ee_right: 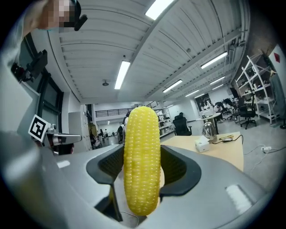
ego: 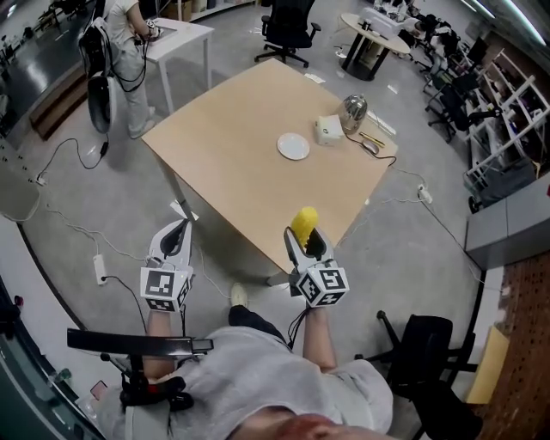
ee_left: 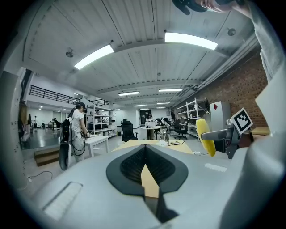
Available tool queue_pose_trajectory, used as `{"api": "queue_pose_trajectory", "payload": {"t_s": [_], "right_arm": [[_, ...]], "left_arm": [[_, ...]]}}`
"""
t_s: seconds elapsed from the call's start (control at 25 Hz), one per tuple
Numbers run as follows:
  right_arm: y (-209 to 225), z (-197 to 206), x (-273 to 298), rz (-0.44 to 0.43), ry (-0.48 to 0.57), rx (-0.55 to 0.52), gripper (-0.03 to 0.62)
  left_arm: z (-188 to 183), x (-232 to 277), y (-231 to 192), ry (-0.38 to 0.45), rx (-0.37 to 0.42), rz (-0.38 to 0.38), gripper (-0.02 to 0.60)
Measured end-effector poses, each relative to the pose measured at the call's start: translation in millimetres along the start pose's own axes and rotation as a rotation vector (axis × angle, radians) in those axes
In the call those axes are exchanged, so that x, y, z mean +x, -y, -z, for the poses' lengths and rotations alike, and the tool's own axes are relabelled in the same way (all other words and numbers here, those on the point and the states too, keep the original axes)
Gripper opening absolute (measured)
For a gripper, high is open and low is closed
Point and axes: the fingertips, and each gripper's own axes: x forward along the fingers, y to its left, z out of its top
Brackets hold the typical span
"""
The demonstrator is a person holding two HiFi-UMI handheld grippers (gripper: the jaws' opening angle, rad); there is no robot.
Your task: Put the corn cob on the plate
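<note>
1. Grippers number two. The left gripper is held up by the near-left edge of the table. Its jaws are drawn together at the tips with nothing between them.
2. One corn cob, yellow, stands upright, clamped between the jaws of the right gripper. It is in the air by the table's near edge, well apart from the plate.
3. One plate, white and round, lies on the far right part of the single tan table. Only bare tabletop lies between it and the cob.
4. Just right of the plate sits one white box. One shiny metal pot stands behind the box, and a cable trails along the table's right edge.
5. At the far left, one person stands at a white side table. One black office chair stands beyond the tan table, and another black chair is near the right gripper's side.
6. Only the head view shows the plate.
   - The left gripper view shows the cob from the side at its right, beside the right gripper's marker cube.
   - In the right gripper view the cob's kernel rows fill the middle and hide much of the tabletop. The box and pot show to its right, and I cannot make out the plate there.
</note>
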Motion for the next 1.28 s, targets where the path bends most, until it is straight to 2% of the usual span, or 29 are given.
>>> {"api": "queue_pose_trajectory", "payload": {"t_s": [0.36, 0.68, 1.08, 1.28], "right_arm": [[46.4, -7.8, 61.0, 0.012, -0.017, 0.005, 0.258], [75.7, -3.8, 81.0, 0.038, -0.033, 0.034, 0.258], [106.0, -0.6, 99.1, 0.112, -0.057, 0.042, 0.258], [133.7, 1.2, 121.6, 0.167, -0.067, 0.043, 0.258]], "left_arm": [[-8.2, 74.7, -12.9, -0.010, 0.012, 0.012, 0.020], [-8.5, 111.6, -14.3, -0.025, 0.014, 0.022, 0.020], [-4.0, 159.6, -11.5, -0.036, 0.012, 0.096, 0.020], [3.6, 205.3, -18.1, -0.039, 0.000, 0.144, 0.020]]}}
